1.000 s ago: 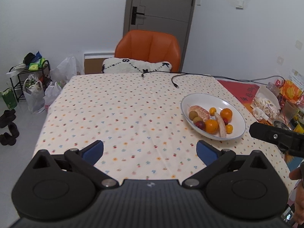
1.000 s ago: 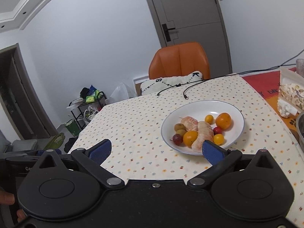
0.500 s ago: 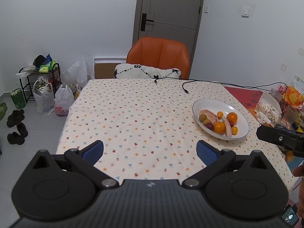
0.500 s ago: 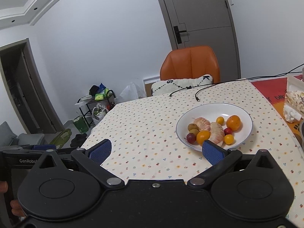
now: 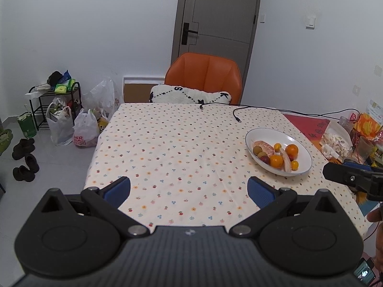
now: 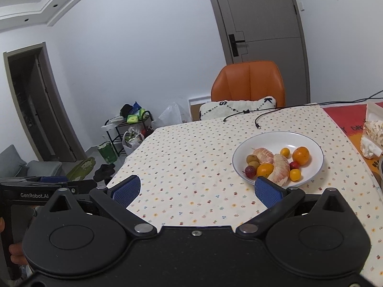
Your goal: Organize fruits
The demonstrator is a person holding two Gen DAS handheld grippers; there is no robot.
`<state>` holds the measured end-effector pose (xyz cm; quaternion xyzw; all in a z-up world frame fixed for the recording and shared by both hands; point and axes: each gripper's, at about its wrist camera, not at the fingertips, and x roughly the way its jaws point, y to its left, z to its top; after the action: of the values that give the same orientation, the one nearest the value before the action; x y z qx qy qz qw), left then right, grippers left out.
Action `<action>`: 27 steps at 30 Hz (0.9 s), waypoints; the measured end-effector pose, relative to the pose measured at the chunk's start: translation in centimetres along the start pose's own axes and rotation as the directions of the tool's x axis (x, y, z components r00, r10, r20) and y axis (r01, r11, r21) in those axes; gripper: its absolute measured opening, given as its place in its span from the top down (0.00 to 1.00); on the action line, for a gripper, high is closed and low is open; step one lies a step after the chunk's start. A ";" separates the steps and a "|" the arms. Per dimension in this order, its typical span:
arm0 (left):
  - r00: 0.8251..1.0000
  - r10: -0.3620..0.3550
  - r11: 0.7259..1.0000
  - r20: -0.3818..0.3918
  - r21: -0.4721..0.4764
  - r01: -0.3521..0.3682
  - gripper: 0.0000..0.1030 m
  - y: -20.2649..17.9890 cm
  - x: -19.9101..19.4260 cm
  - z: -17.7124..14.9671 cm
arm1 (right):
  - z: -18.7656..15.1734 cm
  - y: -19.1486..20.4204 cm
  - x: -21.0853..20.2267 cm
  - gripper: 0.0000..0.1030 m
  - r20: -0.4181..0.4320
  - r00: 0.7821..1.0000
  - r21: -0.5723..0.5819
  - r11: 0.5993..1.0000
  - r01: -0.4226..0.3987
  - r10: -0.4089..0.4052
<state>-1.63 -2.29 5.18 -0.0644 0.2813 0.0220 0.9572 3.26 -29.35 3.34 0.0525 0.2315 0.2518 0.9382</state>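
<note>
**Operator:** From my right gripper (image 6: 196,191) the white plate (image 6: 308,141) lies at about one o'clock, near the far side of its right-hand pad; from my left gripper (image 5: 189,190) the same plate (image 5: 304,148) sits out at two o'clock, well apart; so I judge the right hand the nearer one for any pick.

**Observer:** And the fruit itself?

**Operator:** All of it is in the plate; two peeled pomelo segments (image 6: 278,169), a big orange (image 6: 301,155), another orange (image 6: 264,169) touching the nearer segment, small yellow kumquats (image 6: 295,174), a dark red plum (image 6: 250,171) at the near-left rim; the nearer segment's long axis runs roughly from eleven to five in the right wrist view, pointing down toward my right-hand pad.

**Observer:** State of the tongs?

**Operator:** Both spread wide and holding nothing; blue pads (image 5: 118,190) hang over the spotted tablecloth (image 5: 172,148) without touching it, as far as I can tell; nothing lies between either pair.

**Observer:** Where would the fruit go?

**Operator:** I see no second dish; the cloth at eleven o'clock is bare apart from a black cable (image 6: 258,117) near the far edge.
</note>
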 end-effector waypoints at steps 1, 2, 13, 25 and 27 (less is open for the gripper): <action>1.000 0.002 1.000 0.001 -0.002 -0.002 0.00 0.1 -0.2 0.0 | 0.0 0.1 0.0 0.00 -0.001 1.000 -0.002 1.000 -0.001 0.001; 1.000 0.003 1.000 0.003 -0.004 -0.003 0.00 0.2 -0.3 -0.1 | 0.0 0.3 -0.1 0.00 -0.002 1.000 -0.005 1.000 -0.004 0.004; 1.000 0.002 1.000 0.006 -0.003 -0.002 0.00 0.6 -0.8 -0.2 | -0.2 1.2 -0.3 0.00 -0.008 1.000 -0.026 1.000 -0.012 0.011; 1.000 -0.001 1.000 -0.002 -0.002 0.001 0.00 0.7 -0.6 -0.4 | -0.1 1.2 -0.1 0.00 -0.009 1.000 -0.025 1.000 -0.005 0.005; 1.000 -0.002 1.000 -0.004 -0.007 0.002 0.00 0.8 -0.5 -0.4 | -0.1 1.2 -0.1 0.00 -0.009 1.000 -0.025 1.000 -0.005 0.005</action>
<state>-2.39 -1.57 5.01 -0.0679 0.2831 0.0216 0.9564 2.57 -28.40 3.54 0.0401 0.2323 0.2571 0.9372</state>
